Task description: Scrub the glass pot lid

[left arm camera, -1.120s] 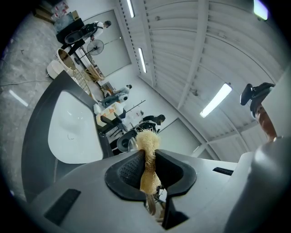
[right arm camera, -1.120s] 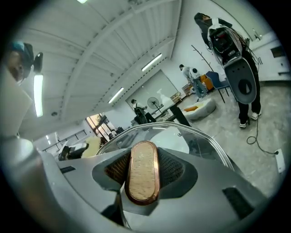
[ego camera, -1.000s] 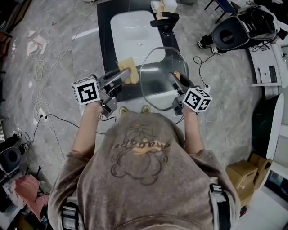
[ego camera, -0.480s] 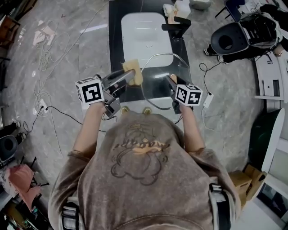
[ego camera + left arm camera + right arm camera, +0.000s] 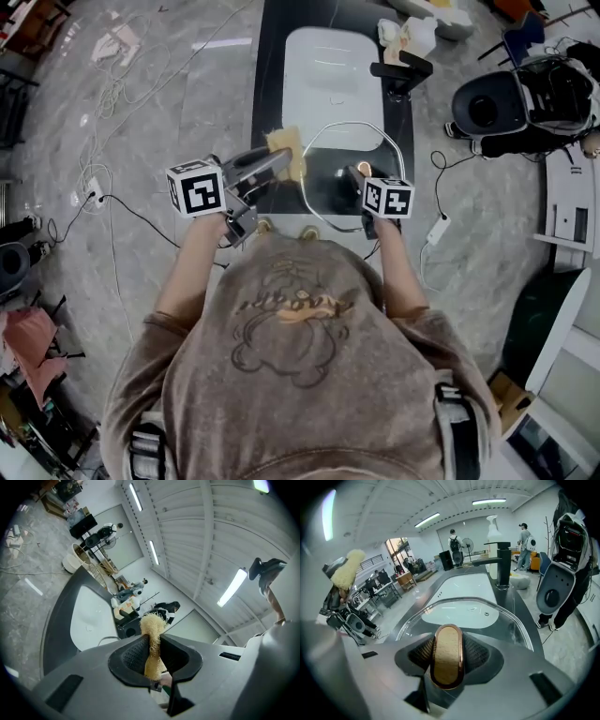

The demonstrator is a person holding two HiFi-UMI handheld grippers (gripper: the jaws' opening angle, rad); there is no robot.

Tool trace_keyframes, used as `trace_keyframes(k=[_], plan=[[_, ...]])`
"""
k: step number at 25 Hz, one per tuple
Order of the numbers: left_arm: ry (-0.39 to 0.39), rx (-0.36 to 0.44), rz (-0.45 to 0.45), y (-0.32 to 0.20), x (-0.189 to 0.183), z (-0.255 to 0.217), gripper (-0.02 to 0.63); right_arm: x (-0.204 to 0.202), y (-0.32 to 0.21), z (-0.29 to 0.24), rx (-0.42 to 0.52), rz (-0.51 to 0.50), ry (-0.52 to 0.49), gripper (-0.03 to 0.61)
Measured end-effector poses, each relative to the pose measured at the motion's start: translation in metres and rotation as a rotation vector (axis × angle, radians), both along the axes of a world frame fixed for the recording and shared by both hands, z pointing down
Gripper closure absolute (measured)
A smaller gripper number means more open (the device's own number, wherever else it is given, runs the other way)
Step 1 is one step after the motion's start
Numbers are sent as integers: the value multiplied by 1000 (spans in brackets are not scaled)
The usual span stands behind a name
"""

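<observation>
The glass pot lid point(image 5: 330, 187), clear with a metal rim, hangs tilted over the near end of the black counter point(image 5: 270, 94), just in front of the white sink basin point(image 5: 328, 80). My right gripper point(image 5: 354, 178) is shut on the lid's wooden, copper-rimmed handle point(image 5: 447, 656); the glass point(image 5: 511, 620) spreads out beyond the jaws. My left gripper point(image 5: 277, 164) is shut on a yellow fibrous scrubber point(image 5: 286, 150), which sits beside the lid's left edge. In the left gripper view the scrubber point(image 5: 152, 639) sticks out past the pads.
A black faucet point(image 5: 401, 73) and a soap bottle point(image 5: 491, 527) stand at the sink's right side. Cables point(image 5: 103, 216) and a power strip point(image 5: 437, 230) lie on the marble floor. A black and white machine point(image 5: 525, 103) stands at the right. People stand far off.
The right gripper has come down and tipped forward, bringing the lid lower over the counter. The left gripper with the scrubber has shifted a little toward the lid's left edge.
</observation>
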State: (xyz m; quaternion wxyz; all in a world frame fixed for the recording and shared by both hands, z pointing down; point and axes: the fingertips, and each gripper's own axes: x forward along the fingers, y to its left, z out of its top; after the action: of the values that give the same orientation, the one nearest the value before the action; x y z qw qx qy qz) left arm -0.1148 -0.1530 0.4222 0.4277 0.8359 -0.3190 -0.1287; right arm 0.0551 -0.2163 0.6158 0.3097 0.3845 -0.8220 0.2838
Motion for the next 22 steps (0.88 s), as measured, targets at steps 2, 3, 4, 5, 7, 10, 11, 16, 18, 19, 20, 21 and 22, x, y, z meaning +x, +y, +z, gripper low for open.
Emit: trace_keyframes(k=[2,3,4,5,7,10,11,16,18,19,20,21,22], plan=[[2,-6,-14,1,-4,2,540,-4,-1,4,-6,-15,28,407],[3,-8,-20,1,-6,3,540,-6,-1,6,-9,-21,40,407],[3,-11,-24,1,-7,3,540,-7,-2,8,-13,-26,49,407],[3,-15,-28,1,-9,4,540,-9,-3,9,-16,-30,56,407],[-1,-21,-33,-1,-10,6,540,-11,-5,13,-23,-35,71,407],[-7,-21,-34,-5,-12,8,540,-13,-6,18,-33,-43,97,405],[-7,-21,-34,-5,-12,8,540,-14,-6,20,-37,-48,104,405],[-8,-20,-24,-6,-12,7,540,-17,-4,23,-41,-58,121,405],[-9,-22,-20,-4,-13,6,540,-18,-3,23,-40,-62,123,403],[-9,-22,-17,-4,-13,6,540,-18,-2,22,-40,-67,125,402],[-9,-21,-14,-3,-12,6,540,-19,-1,22,-38,-71,129,402],[-11,-20,-10,-3,-12,6,540,-19,-1,21,-36,-77,136,400],[-12,-18,-5,-3,-11,6,540,-19,-1,21,-35,-82,148,399]])
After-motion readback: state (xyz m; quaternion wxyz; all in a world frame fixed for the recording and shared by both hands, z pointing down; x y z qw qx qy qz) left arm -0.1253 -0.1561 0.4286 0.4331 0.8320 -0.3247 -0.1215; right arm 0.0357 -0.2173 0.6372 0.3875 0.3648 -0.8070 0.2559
